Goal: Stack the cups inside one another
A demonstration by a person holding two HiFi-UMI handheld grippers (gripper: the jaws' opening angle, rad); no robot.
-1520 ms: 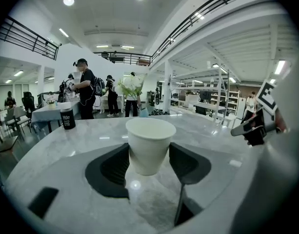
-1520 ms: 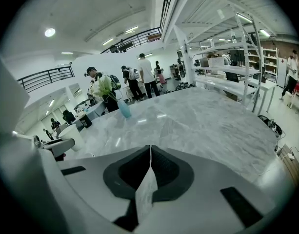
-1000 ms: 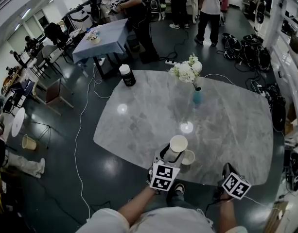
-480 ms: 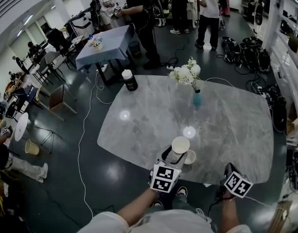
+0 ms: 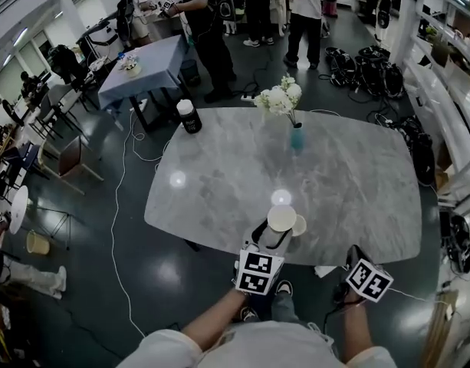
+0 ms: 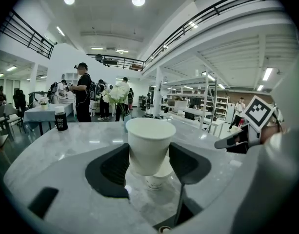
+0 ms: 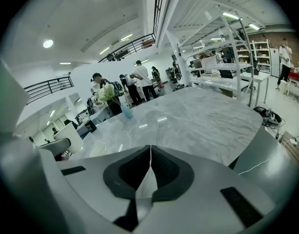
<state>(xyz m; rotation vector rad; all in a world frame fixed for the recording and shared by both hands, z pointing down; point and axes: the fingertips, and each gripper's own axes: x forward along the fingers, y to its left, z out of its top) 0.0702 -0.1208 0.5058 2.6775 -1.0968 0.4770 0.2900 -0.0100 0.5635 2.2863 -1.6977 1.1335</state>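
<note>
Marble-patterned table [image 5: 357, 190] fills the middle of the head view, grey and veined with rounded corners. Its centre and whole right side are bare, leaving wide room to move.

At the middle of the near edge, the left gripper [image 5: 270, 238] [image 6: 148, 150] grasps a white paper cup [image 5: 281, 221] [image 6: 149, 145]. Both pads press its sides and the cup is upright, mouth up, its base clear of the surface. The right gripper [image 5: 355, 251] [image 7: 149, 152] hangs at the near edge toward the right corner, well apart from the cups. Its jaws are clenched together with nothing between them. Each gripper's cube shows black-and-white square markers, no words.

A bunch of white flowers [image 5: 279, 98] stands in a teal vase [image 5: 297, 138] near the middle of the far edge. A dark canister with a white lid [image 5: 189, 117] sits at the far left corner; its label is too small to read.

A second paper cup [image 5: 300, 225] [image 6: 156, 178] stands on the surface just beside the held one, on its right. The left gripper view shows faint print low on its wall, which cannot be read.
</note>
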